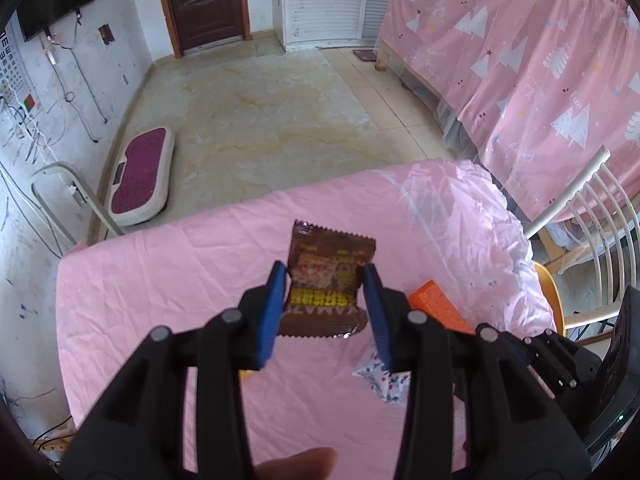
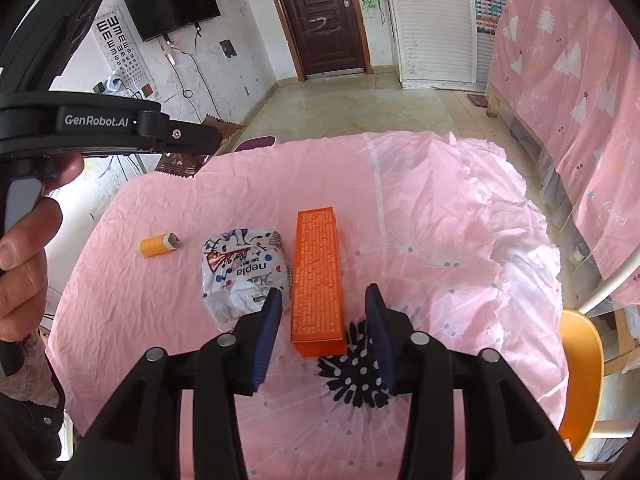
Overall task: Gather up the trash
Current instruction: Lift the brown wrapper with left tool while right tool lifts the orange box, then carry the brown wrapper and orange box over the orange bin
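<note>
Both tongs (image 1: 325, 276) (image 2: 323, 296) tilt steeply toward the table (image 2: 160, 280).

My left gripper (image 1: 325, 284) and right gripper (image 2: 323, 304) look alike — black moulded arms, round silver pins at the joints, ribbed blue pads (image 2: 267, 328). At the right view's upper left, a black housing reads "GenRobot.AI" beside one small screw — below it, a mottled brownish sleeve (image 2: 28, 368).

I am seeing a dark door (image 2: 320, 16) standing upper centre, a television (image 2: 170, 2) hanging upper left, pink curtains (image 1: 540, 80) draping right.
</note>
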Tool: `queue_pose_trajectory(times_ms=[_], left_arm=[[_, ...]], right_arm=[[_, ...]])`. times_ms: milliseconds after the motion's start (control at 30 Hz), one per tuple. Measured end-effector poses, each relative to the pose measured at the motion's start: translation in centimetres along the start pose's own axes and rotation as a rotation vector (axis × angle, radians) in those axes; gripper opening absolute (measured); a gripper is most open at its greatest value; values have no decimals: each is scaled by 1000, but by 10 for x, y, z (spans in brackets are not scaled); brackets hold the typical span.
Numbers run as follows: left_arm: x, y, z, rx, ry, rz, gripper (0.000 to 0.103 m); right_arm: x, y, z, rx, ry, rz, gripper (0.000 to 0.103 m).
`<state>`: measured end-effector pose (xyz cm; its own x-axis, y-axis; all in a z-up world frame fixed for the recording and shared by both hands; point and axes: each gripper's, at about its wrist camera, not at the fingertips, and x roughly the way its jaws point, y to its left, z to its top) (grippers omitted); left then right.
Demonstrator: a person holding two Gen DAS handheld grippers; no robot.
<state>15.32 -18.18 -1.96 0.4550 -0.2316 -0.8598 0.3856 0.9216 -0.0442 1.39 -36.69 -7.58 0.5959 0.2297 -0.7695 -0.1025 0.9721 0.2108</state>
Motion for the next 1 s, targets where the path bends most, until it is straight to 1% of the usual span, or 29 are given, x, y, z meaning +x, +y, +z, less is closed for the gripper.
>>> queue_pose_trajectory(times_ms=[167, 433, 600, 767, 800, 900, 1000], left_arm=[[-1, -5, -1, 7, -1, -1, 38], [0, -12, -1, 18, 1, 4, 38], [0, -14, -2, 21, 1, 2, 38], [3, -21, -2, 33, 3, 0, 38], [2, -22, -2, 36, 4, 1, 38], [2, -25, -2, 42, 4, 2, 38], [1, -26, -2, 42, 3, 3, 38]], right_arm=[[2, 1, -1, -6, -5, -10, 33], [-8, -9, 1, 41, -22, 32, 33], [-11, -2, -3, 8, -19, 38, 33], [-2, 3, -6, -19, -5, 7, 33], [-1, 3, -6, -19, -6, 4, 32], [-1, 3, -7, -31, -13, -8, 18], [-3, 2, -8, -37, -23, -11, 13]])
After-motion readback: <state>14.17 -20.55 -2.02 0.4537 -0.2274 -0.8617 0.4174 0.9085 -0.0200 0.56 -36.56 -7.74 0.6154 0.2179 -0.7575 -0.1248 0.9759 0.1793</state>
